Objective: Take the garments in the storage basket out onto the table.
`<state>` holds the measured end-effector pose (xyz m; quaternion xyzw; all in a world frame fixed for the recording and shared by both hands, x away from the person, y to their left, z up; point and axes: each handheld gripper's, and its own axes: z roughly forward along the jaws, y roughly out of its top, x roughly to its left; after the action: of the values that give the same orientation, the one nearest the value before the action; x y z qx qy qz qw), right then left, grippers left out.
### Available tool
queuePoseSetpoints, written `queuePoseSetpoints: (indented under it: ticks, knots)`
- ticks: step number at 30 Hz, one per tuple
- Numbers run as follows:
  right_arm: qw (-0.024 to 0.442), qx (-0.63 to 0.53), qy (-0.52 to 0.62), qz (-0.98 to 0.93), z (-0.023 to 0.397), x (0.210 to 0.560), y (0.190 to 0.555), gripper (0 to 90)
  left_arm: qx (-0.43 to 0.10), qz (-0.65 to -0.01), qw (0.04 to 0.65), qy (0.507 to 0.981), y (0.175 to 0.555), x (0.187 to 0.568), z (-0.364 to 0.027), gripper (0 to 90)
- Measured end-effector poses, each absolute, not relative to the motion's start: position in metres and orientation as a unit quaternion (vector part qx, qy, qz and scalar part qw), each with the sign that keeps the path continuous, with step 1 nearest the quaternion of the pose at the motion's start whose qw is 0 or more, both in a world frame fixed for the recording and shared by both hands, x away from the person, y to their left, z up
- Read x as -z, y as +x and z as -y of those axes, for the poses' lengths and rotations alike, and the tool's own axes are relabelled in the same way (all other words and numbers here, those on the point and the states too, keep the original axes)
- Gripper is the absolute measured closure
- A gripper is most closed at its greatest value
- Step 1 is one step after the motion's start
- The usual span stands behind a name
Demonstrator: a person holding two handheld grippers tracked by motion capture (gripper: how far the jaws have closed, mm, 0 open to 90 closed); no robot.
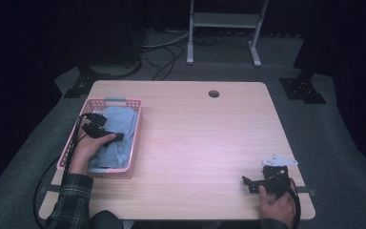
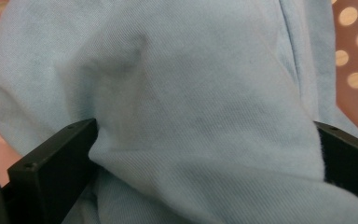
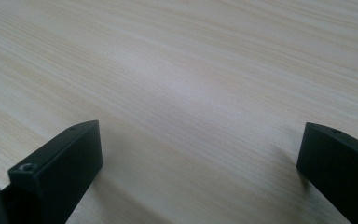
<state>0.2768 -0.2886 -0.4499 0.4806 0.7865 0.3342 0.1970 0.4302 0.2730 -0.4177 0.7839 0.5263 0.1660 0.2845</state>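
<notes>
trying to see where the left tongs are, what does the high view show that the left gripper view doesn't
High view alone: the whole table, the pink basket at its left edge, the person's left hand holding the left tongs over the basket, and the right tongs resting on bare wood near the right corner.

Left gripper view alone: the cloth's weave close up, bulging between wide-apart jaws, and the basket's dotted wall.

Both: the light blue cloth in the basket.
</notes>
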Motion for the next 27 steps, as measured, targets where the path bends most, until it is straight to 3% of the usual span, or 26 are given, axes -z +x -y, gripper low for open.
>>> queuePoseSetpoints:
  ticks: [17,22,27]
  knots:
    - [0.198,-0.334,0.483,-0.785,0.2888,0.4499,0.2769,0.0,-0.169,-0.534,0.275,0.782,0.4306,0.4183,-0.2712,1.8]
    - [0.198,-0.334,0.483,-0.785,0.2888,0.4499,0.2769,0.0,-0.175,-0.535,0.274,0.780,0.4288,0.4175,-0.2706,8.8]
    - [0.198,-0.334,0.483,-0.785,0.2888,0.4499,0.2769,0.0,-0.185,-0.534,0.281,0.775,0.4253,0.4156,-0.2696,23.0]
